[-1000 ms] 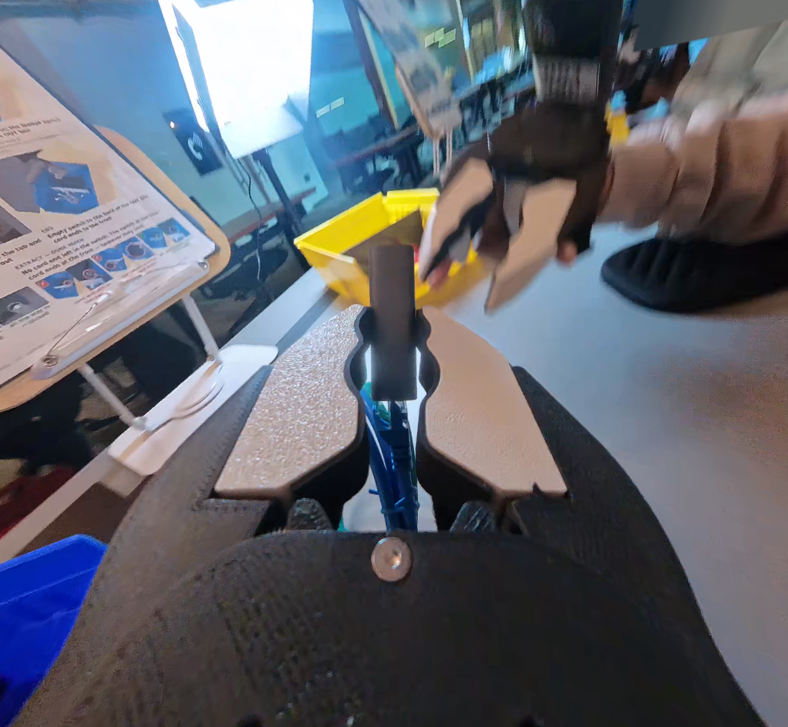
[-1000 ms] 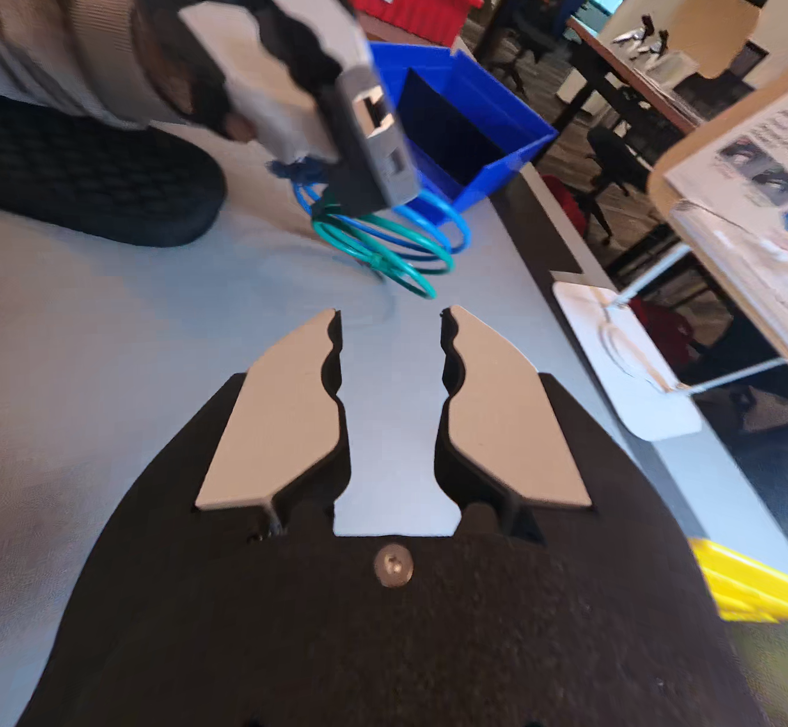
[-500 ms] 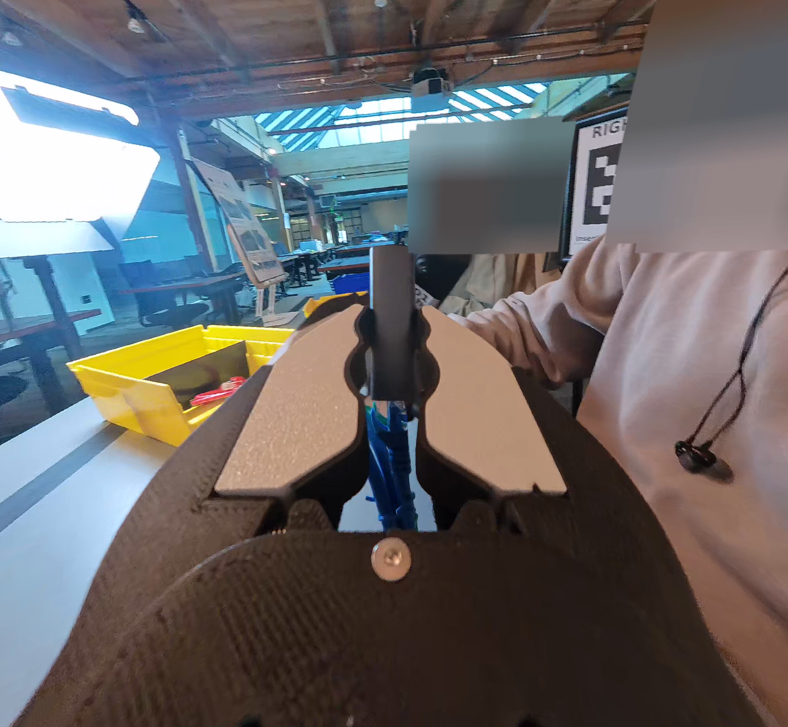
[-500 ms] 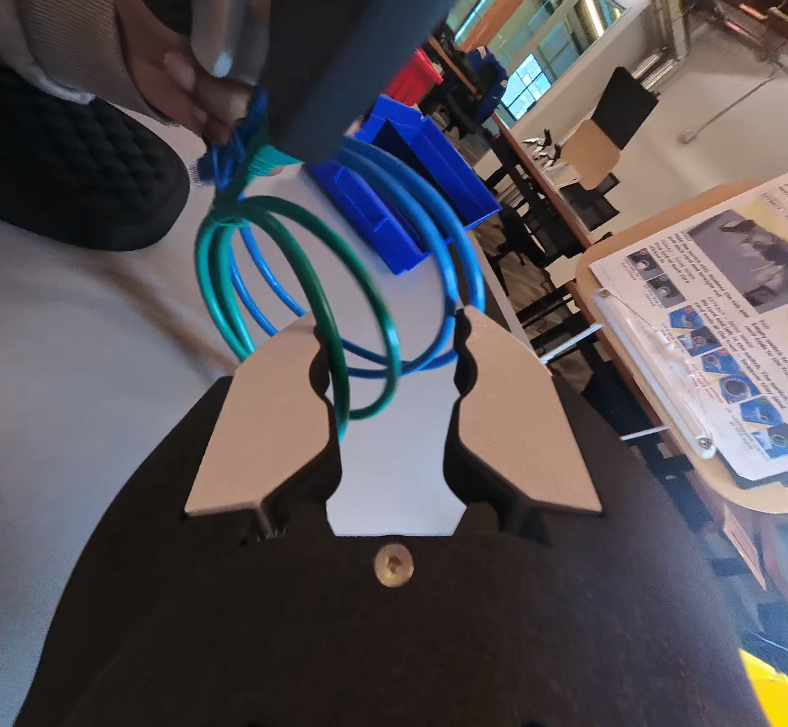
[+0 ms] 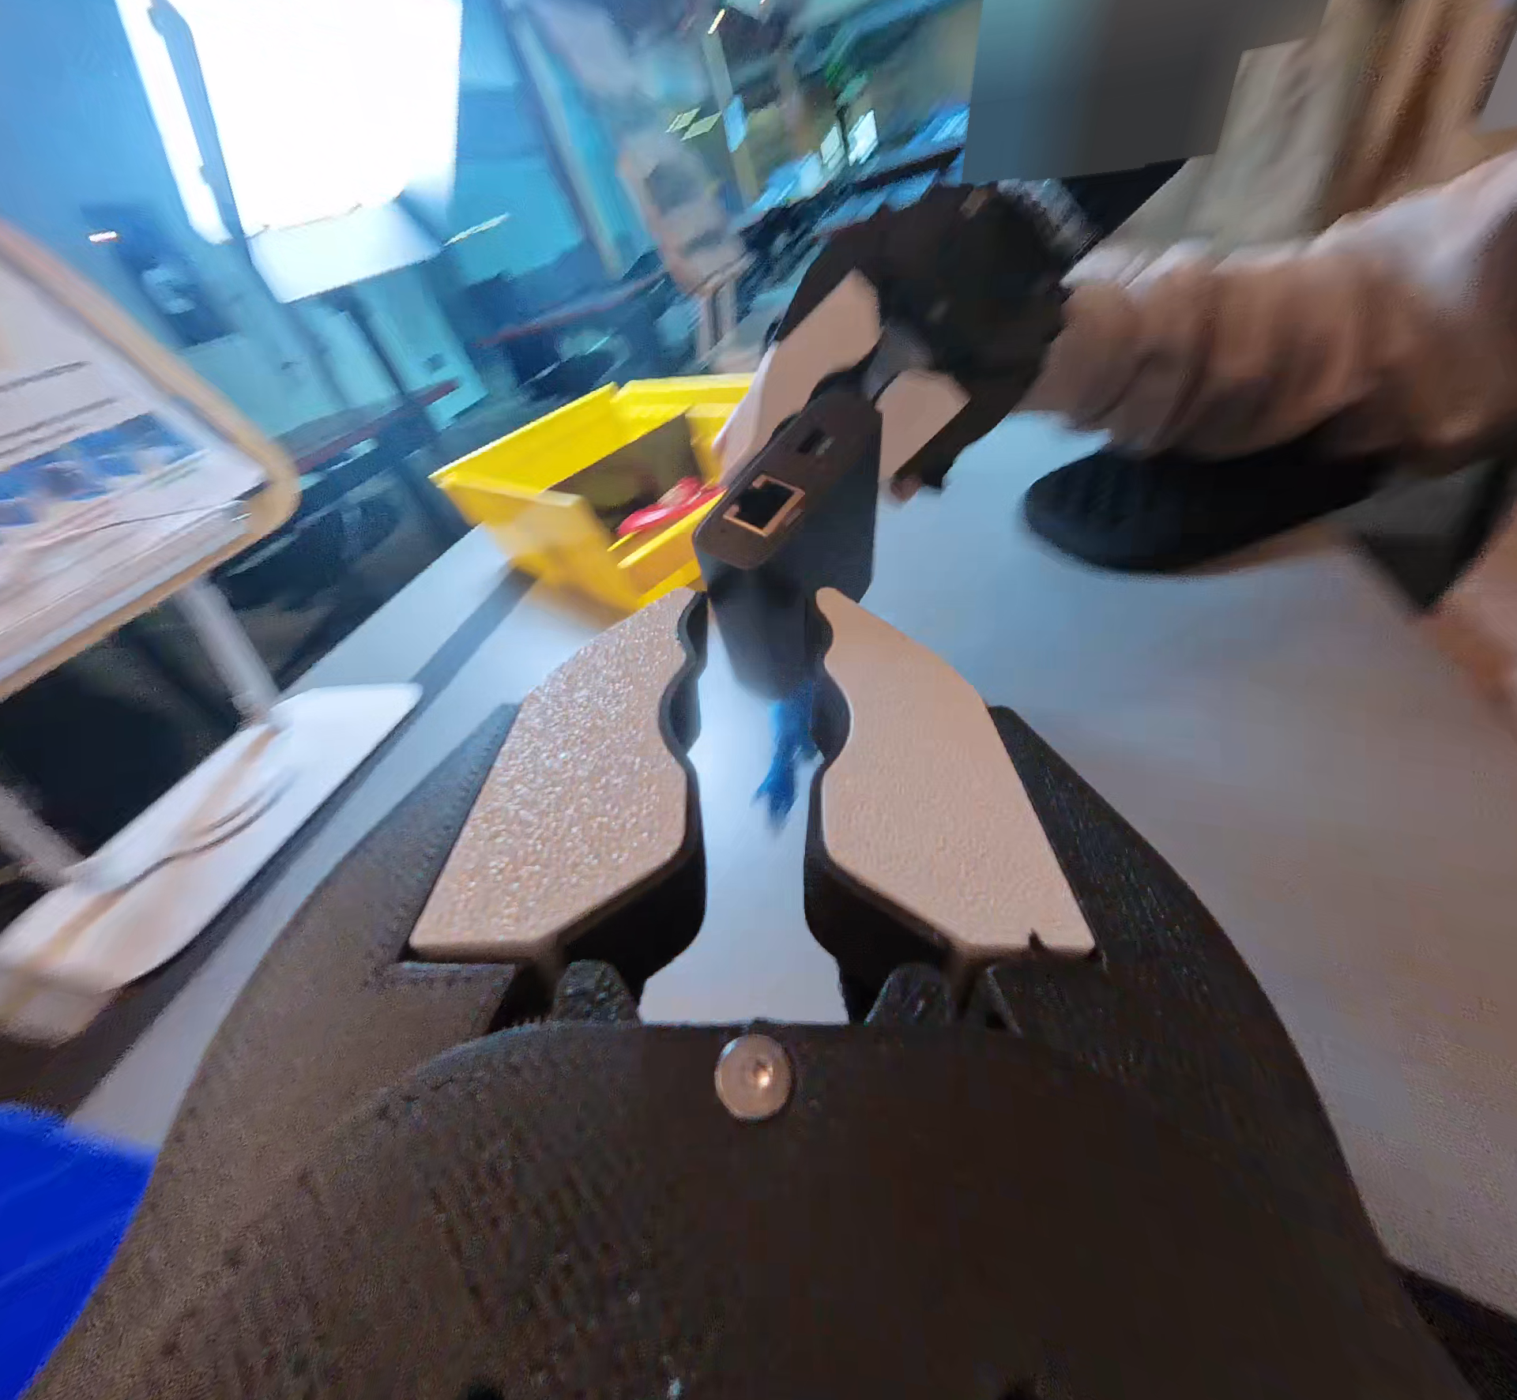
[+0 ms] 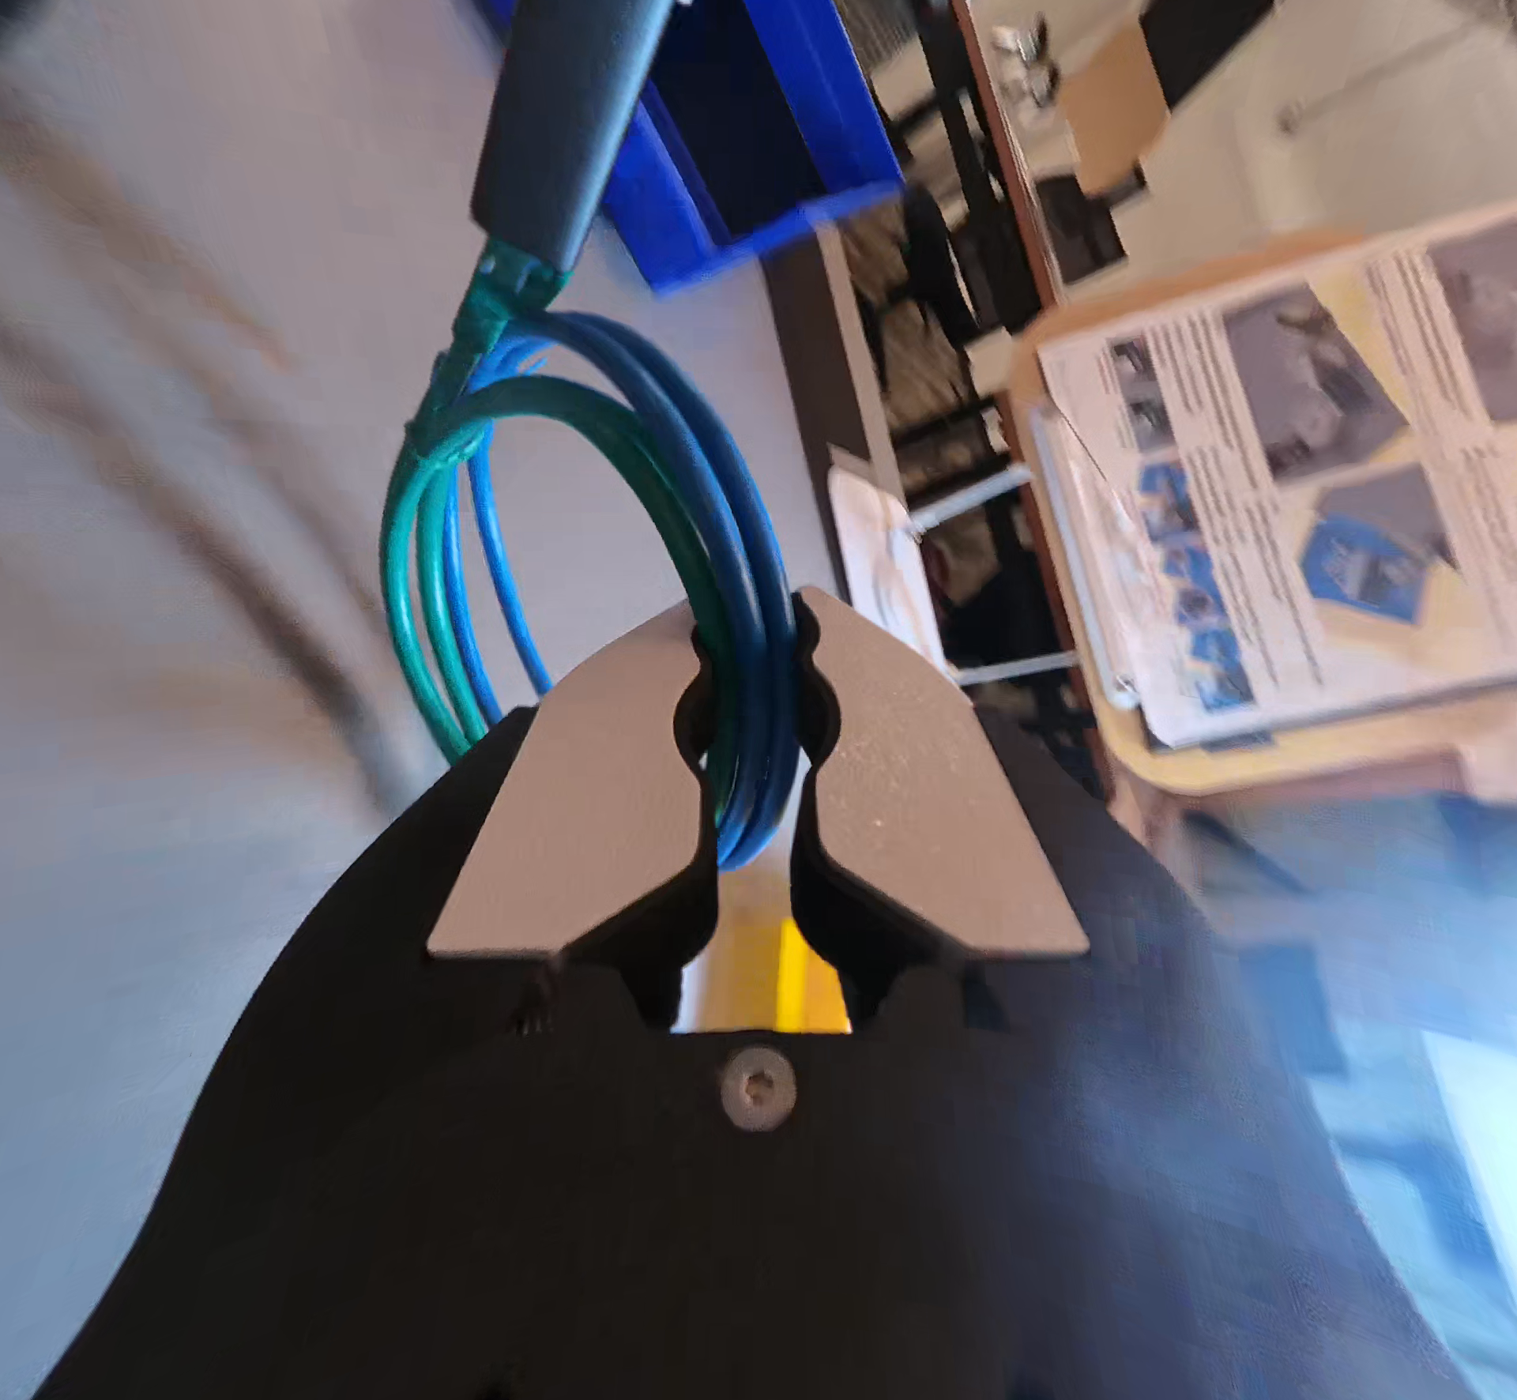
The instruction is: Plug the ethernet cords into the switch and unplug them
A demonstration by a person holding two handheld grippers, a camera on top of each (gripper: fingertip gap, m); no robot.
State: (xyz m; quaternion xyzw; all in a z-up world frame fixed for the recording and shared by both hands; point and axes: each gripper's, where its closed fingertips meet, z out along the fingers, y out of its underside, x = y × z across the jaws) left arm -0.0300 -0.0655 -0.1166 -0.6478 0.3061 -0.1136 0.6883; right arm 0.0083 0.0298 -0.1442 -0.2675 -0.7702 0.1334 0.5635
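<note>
My left gripper (image 5: 762,622) is shut on a dark switch (image 5: 792,540), pinched at the fingertips and tilted, with one empty port facing the camera. A blue cord (image 5: 788,745) hangs from it between the fingers. In the right wrist view the switch (image 6: 591,47) hangs from the top, with the green cord (image 6: 427,540) and the blue cord (image 6: 739,507) plugged into its lower end and looping down. My right gripper (image 6: 747,671) is shut on those loops. It also shows, blurred, beyond the switch in the left wrist view (image 5: 878,384).
A yellow bin (image 5: 566,458) with red items stands on the grey table (image 5: 1149,745). A blue bin (image 6: 788,72) sits at the table's other end. An instruction sheet on a white stand (image 6: 1280,474) is beside the table. A black pad (image 5: 1190,515) lies under the person's sleeve (image 5: 1280,343). The gap from one gripper's tips to the other's is roughly 11 cm.
My right gripper was open; it moved up to the hanging loops and closed on them. The left view swung back toward the table, and the switch now sits tilted in the left grip.
</note>
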